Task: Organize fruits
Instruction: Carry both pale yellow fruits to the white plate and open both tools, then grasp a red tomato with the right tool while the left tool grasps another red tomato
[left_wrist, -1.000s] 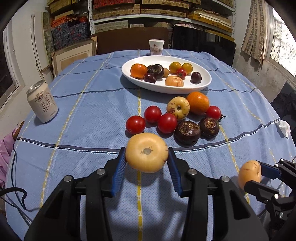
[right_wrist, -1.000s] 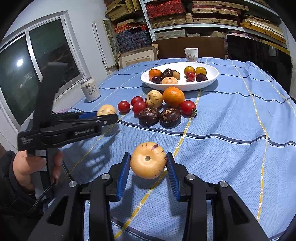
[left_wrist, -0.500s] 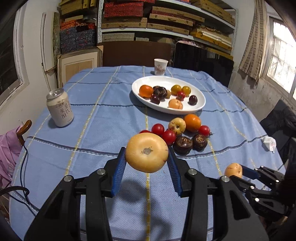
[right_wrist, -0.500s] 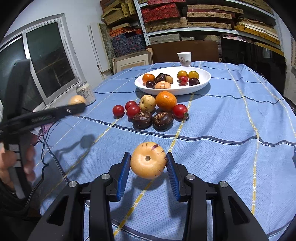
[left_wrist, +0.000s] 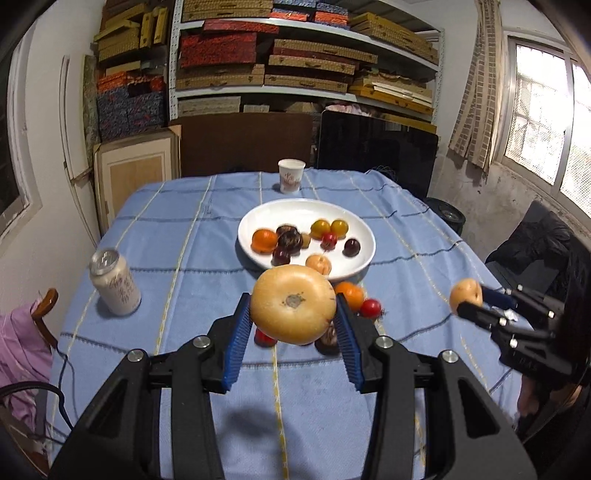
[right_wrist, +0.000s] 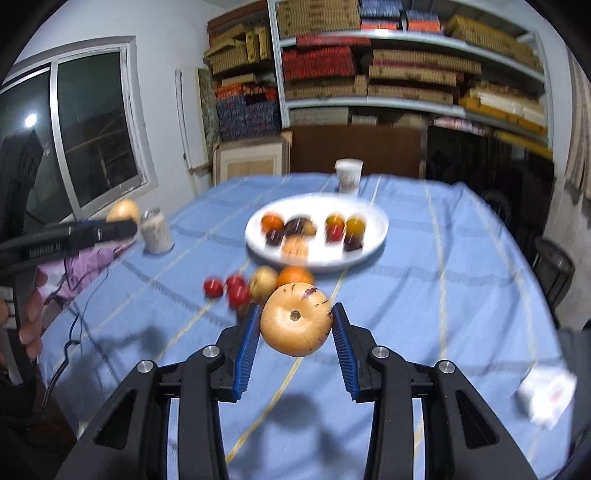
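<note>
My left gripper (left_wrist: 293, 325) is shut on a pale yellow round fruit (left_wrist: 293, 303), held high above the blue tablecloth (left_wrist: 207, 258). My right gripper (right_wrist: 295, 328) is shut on a second yellow fruit (right_wrist: 295, 319) with purple flecks, also lifted; it shows at the right of the left wrist view (left_wrist: 466, 295). A white plate (left_wrist: 354, 266) with several fruits sits in mid-table. Loose tomatoes (right_wrist: 213, 288), an orange (right_wrist: 295, 275) and dark fruits lie in front of it, partly hidden by the held fruits.
A drink can (left_wrist: 115, 284) stands at the left of the table. A paper cup (left_wrist: 291, 175) stands behind the plate. A white crumpled paper (right_wrist: 546, 395) lies near the right edge. Shelves and boxes line the back wall.
Both grippers have risen well above the table with their fruits still held. The plate and loose fruits now look farther away and lower.
</note>
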